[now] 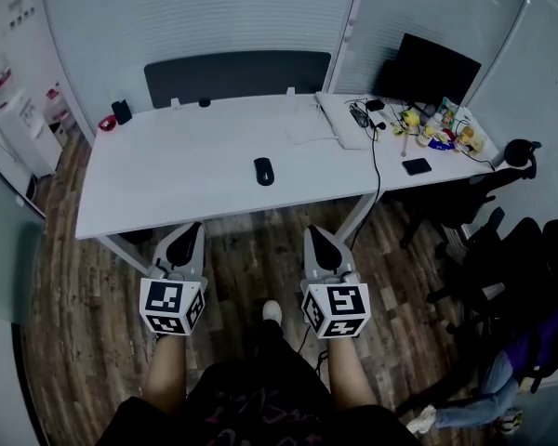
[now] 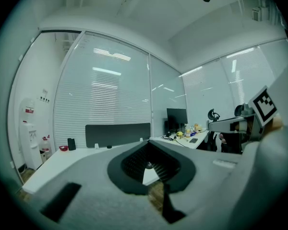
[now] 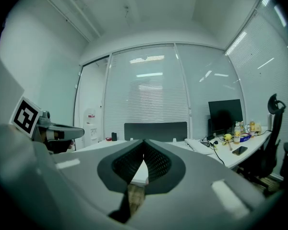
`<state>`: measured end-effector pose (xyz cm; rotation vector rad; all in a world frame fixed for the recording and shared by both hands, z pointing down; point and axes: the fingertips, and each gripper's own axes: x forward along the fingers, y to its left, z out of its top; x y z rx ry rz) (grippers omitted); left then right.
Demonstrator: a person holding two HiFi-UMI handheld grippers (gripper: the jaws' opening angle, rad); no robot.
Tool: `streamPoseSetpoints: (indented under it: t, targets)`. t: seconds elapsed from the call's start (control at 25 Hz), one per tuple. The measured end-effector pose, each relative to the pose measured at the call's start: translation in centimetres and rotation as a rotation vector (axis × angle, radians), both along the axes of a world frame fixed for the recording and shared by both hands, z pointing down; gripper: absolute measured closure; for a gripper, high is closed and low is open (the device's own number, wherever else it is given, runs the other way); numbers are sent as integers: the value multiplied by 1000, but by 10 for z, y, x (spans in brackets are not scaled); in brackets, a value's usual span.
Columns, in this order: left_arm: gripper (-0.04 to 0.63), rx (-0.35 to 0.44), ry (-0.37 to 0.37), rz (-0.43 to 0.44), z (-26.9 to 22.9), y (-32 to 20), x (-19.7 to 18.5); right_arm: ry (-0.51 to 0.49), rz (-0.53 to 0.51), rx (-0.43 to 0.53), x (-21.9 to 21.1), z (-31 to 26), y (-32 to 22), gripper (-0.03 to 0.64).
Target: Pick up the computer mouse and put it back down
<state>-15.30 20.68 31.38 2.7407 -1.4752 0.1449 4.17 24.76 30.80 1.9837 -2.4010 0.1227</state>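
Observation:
A black computer mouse [image 1: 263,170] lies on the white desk [image 1: 186,170], near the middle of its front half. Both grippers hang over the wood floor, short of the desk's front edge, and point level toward it. My left gripper [image 1: 192,229] is to the mouse's lower left and my right gripper [image 1: 313,232] to its lower right. In the left gripper view the left gripper [image 2: 148,143] has its tips together and nothing between them. In the right gripper view the right gripper [image 3: 144,142] is closed the same way, with the desk edge seen through the gap below the tips.
A dark monitor [image 1: 434,68], a phone [image 1: 416,165], cables and small bottles crowd the desk's right end. A red bowl [image 1: 107,123] sits at the far left corner. Black office chairs [image 1: 502,240] stand to the right, a water dispenser [image 1: 23,128] to the left.

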Motion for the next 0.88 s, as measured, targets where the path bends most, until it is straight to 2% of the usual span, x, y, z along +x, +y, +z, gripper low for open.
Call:
streamPoseSetpoints:
  t: [0.4, 0.88]
  targets:
    - [597, -65, -27, -30, 23, -76, 14, -28, -32, -60, 16, 24, -86, 617]
    - [597, -145, -59, -72, 55, -210, 58, -62, -80, -141, 55, 62, -226, 615]
